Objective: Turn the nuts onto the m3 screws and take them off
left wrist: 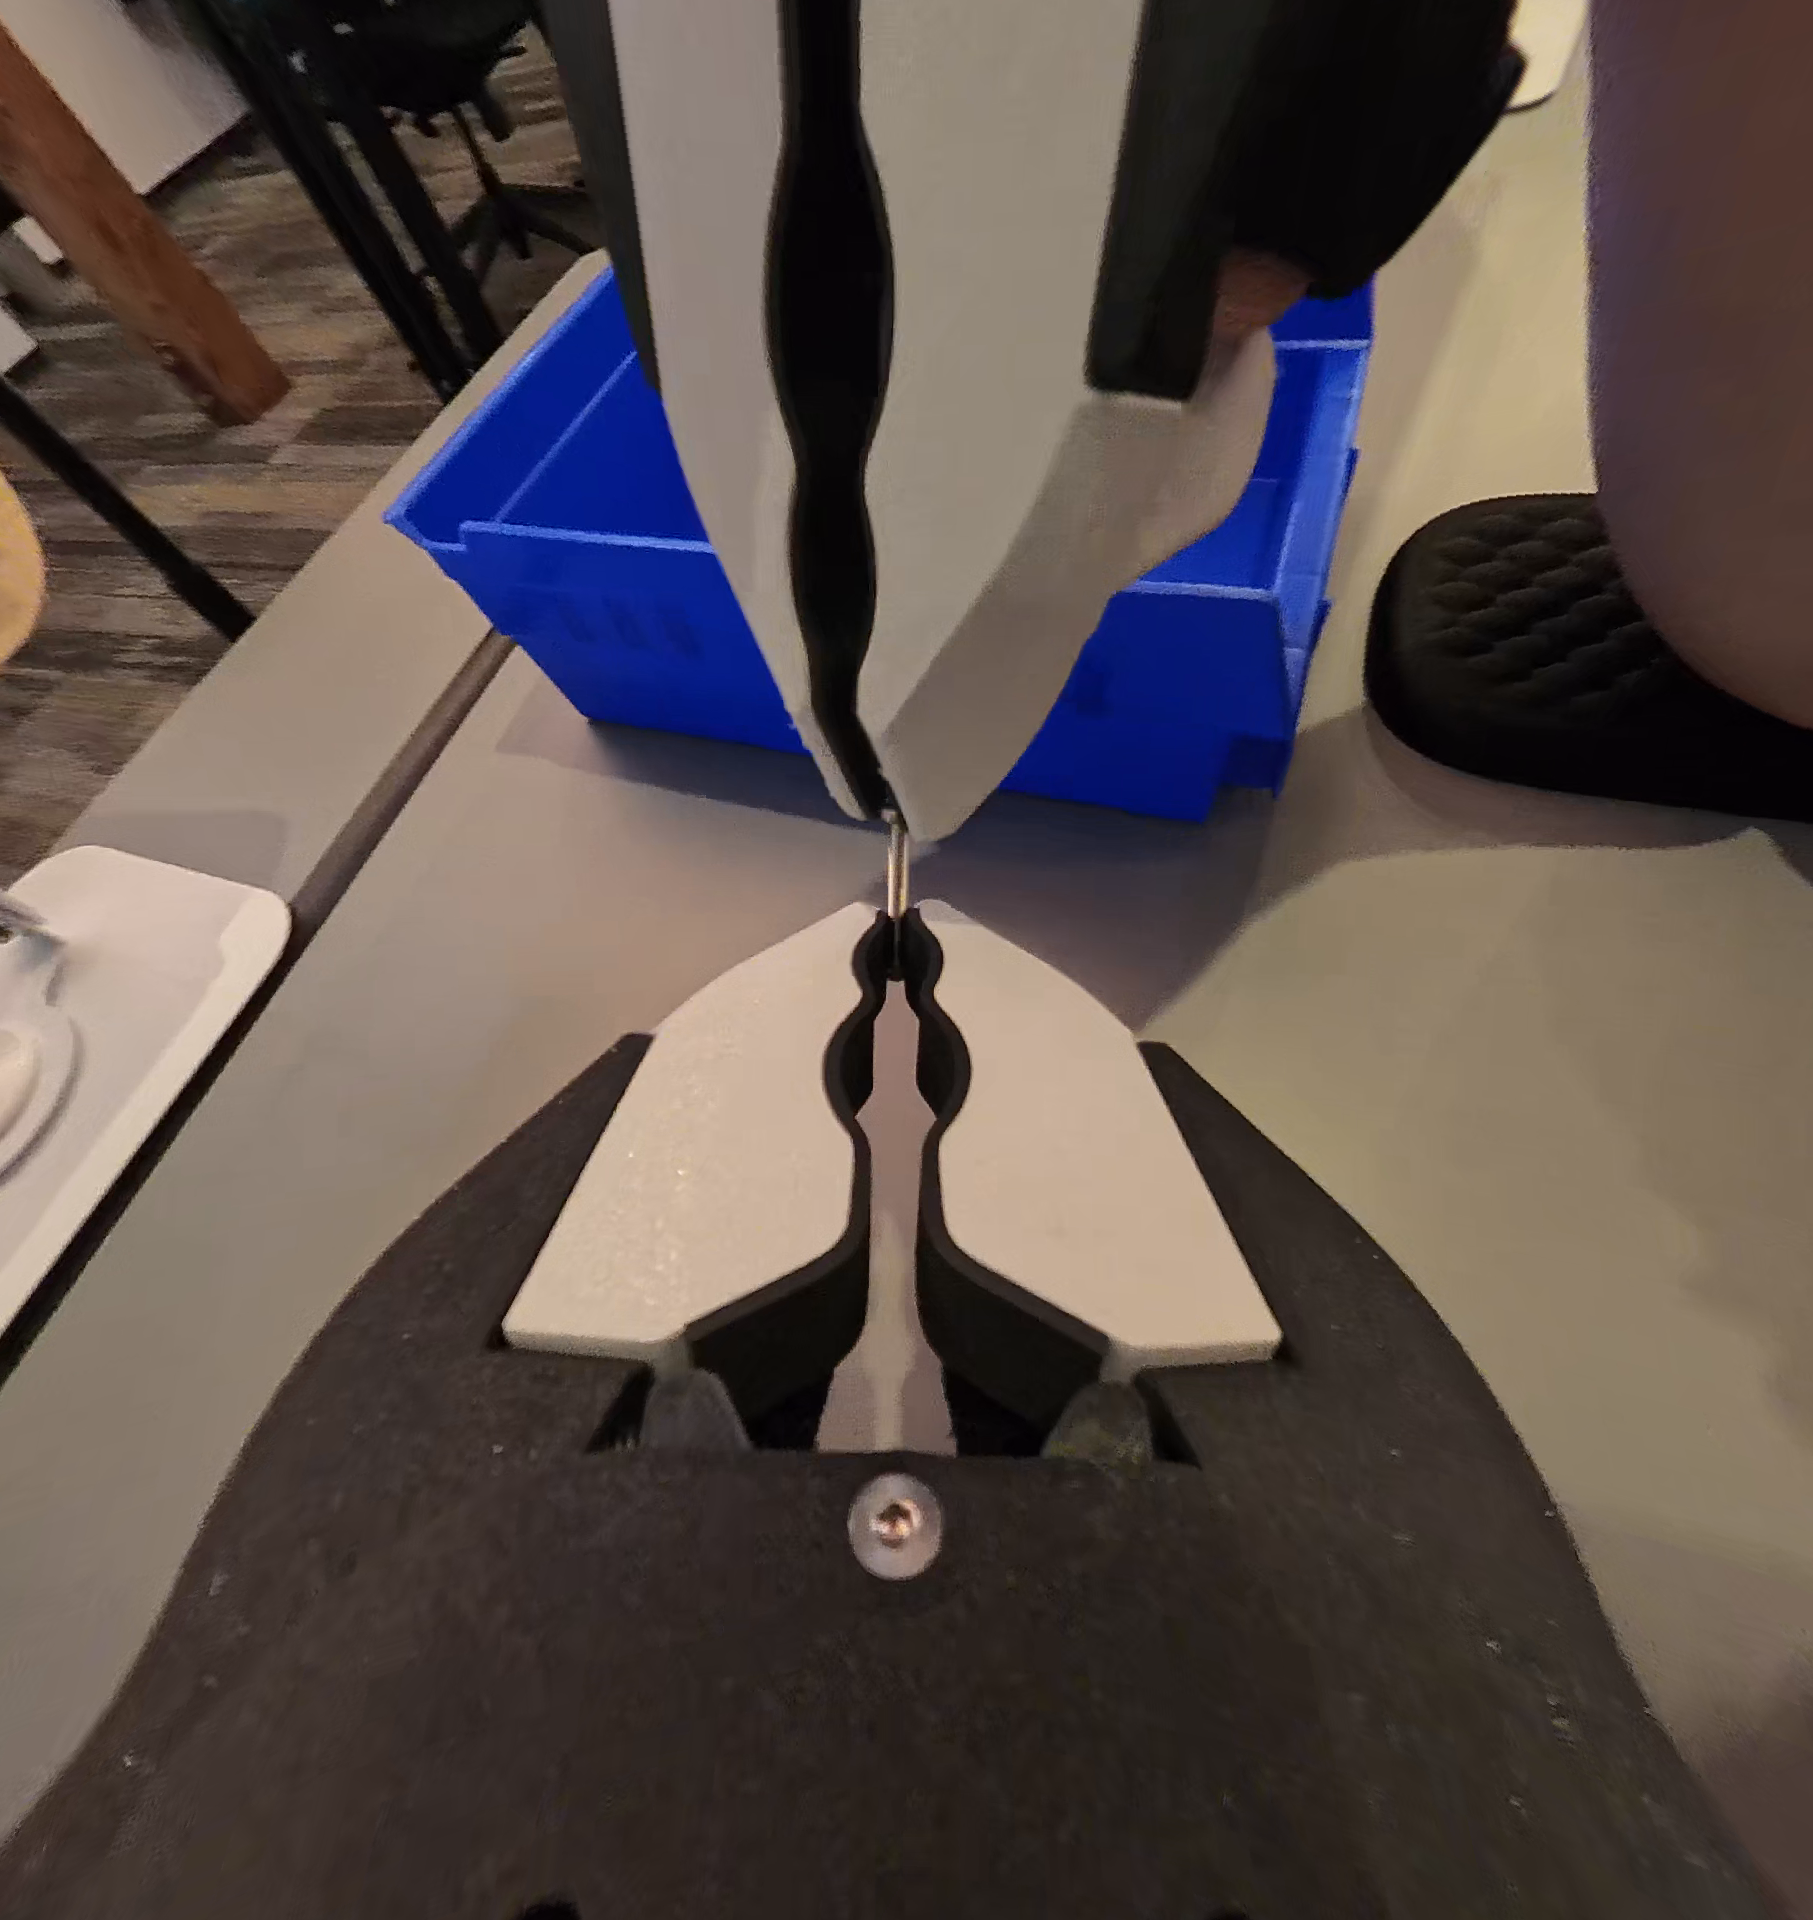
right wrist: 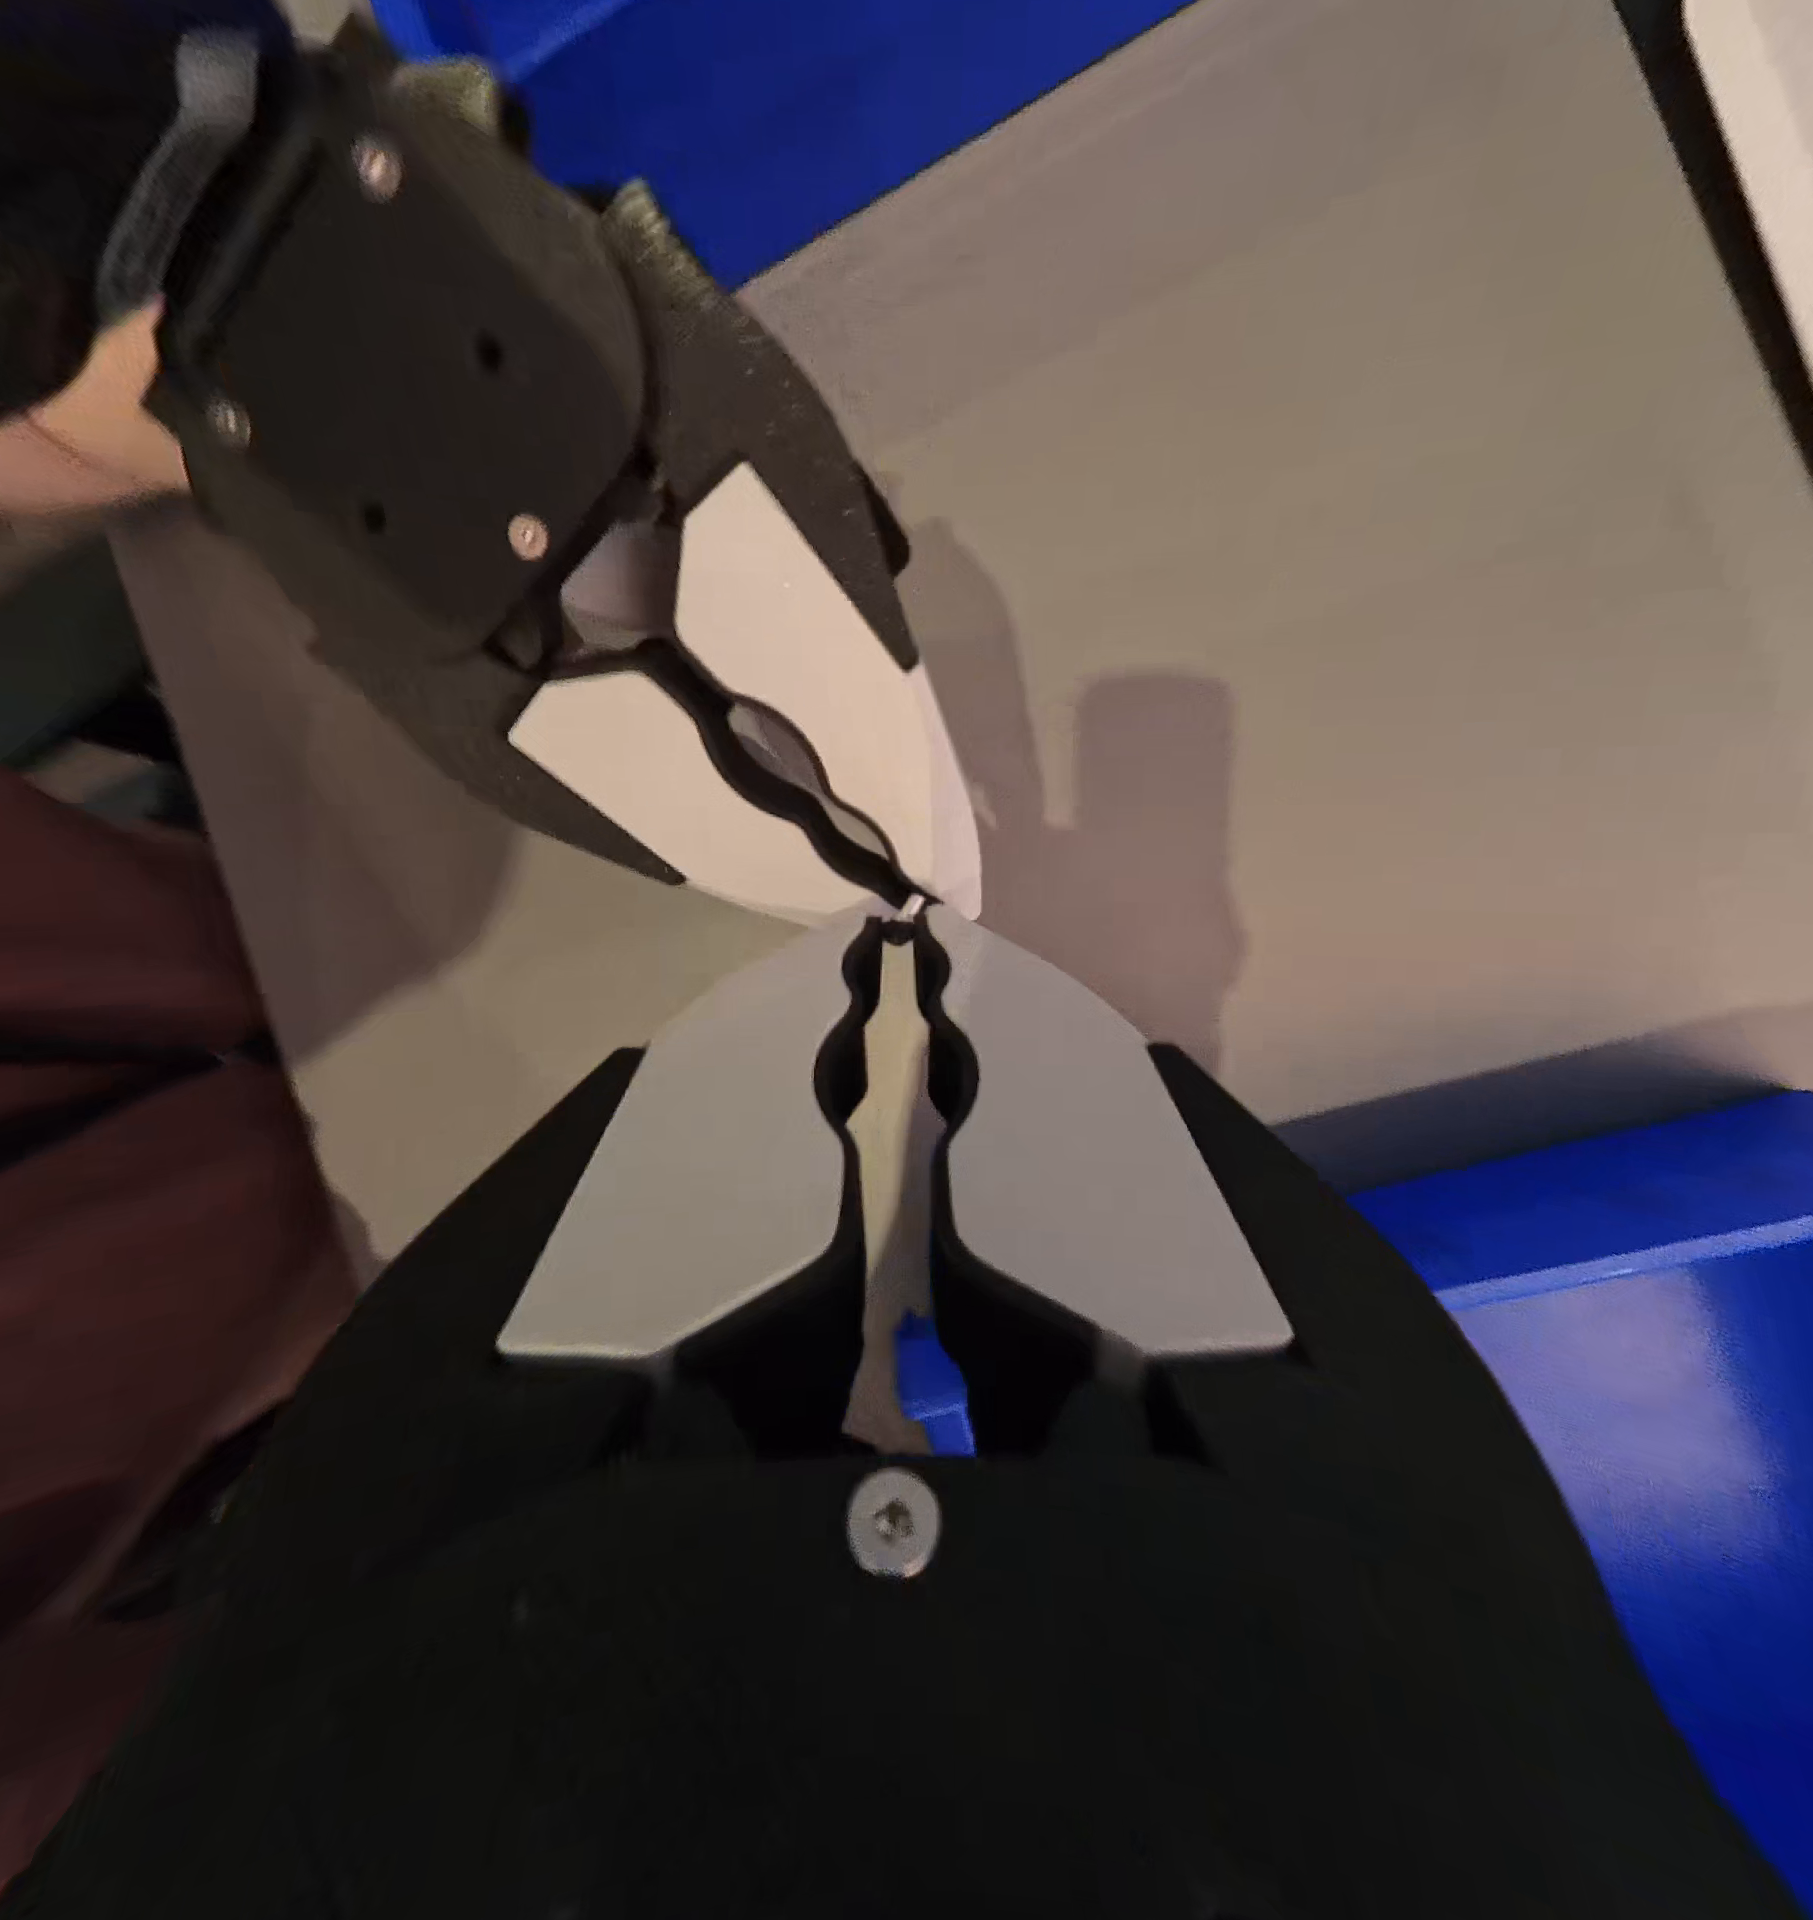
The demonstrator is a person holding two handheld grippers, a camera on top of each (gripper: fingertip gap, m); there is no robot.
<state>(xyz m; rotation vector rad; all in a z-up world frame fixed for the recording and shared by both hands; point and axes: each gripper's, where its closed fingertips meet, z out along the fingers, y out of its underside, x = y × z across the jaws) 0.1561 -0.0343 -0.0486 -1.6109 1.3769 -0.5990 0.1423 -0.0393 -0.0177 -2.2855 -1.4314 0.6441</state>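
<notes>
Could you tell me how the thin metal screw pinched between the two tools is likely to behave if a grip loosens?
The screw looks like a thin, smooth pin, so probably stiff and light. Held only at the tips of the left tool and right tool, it could slip out, and would likely roll.

Both tongs (left wrist: 894, 940) (right wrist: 897, 928) pinched, tip-to-tip
</notes>
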